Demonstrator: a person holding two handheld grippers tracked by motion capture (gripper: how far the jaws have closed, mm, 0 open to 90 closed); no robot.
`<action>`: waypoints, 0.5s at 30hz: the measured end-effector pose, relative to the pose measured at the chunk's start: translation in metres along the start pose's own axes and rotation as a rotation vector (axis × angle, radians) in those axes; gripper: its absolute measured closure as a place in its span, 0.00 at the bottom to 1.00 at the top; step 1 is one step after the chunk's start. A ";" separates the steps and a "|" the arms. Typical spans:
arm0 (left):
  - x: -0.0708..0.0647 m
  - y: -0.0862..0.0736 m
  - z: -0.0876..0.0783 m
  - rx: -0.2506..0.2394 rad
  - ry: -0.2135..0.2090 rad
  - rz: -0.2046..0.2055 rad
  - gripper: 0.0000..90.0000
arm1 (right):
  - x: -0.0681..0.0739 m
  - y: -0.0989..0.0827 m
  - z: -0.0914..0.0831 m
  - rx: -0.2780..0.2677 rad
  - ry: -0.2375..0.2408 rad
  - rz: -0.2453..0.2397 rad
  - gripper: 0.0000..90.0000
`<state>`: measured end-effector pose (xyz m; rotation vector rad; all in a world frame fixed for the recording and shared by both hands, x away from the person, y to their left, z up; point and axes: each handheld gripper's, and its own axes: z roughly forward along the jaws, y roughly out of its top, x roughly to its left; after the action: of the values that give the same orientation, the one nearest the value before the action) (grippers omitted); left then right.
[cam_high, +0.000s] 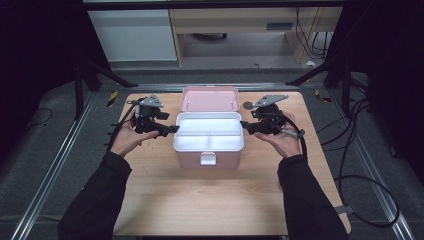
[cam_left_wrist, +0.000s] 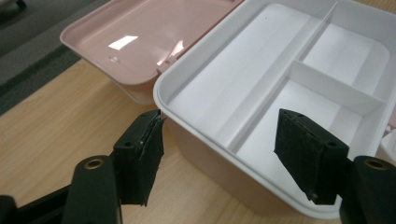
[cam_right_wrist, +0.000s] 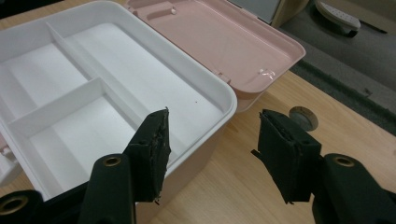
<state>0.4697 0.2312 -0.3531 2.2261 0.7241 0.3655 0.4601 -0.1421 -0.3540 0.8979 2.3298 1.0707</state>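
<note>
- My left gripper hangs just beside the left end of the pink box, jaws spread and grasping nothing. In the left gripper view they straddle the rim of the white tray. If I drop from here, a pad could catch that rim and tip the tray.
- The box sits mid-table, its lid lying flat open behind. A sideways shove could skid the whole box or jolt the hinge.
- My right gripper hangs at the box's right end, released too, empty. Closing unevenly with the left, I judge, would tilt the tray as it lifts.
</note>
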 end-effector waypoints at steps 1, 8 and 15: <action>0.000 0.002 0.001 0.007 -0.009 0.015 0.37 | -0.001 0.003 0.001 0.005 0.007 -0.013 0.49; 0.003 0.017 0.006 0.066 -0.036 0.094 0.40 | -0.008 0.016 0.011 0.010 0.089 -0.099 0.55; 0.005 0.025 0.017 0.130 -0.097 0.191 0.42 | -0.008 0.023 0.025 0.020 0.177 -0.159 0.59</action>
<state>0.4916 0.2106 -0.3456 2.4259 0.4975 0.3090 0.4893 -0.1239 -0.3503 0.6349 2.5113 1.1008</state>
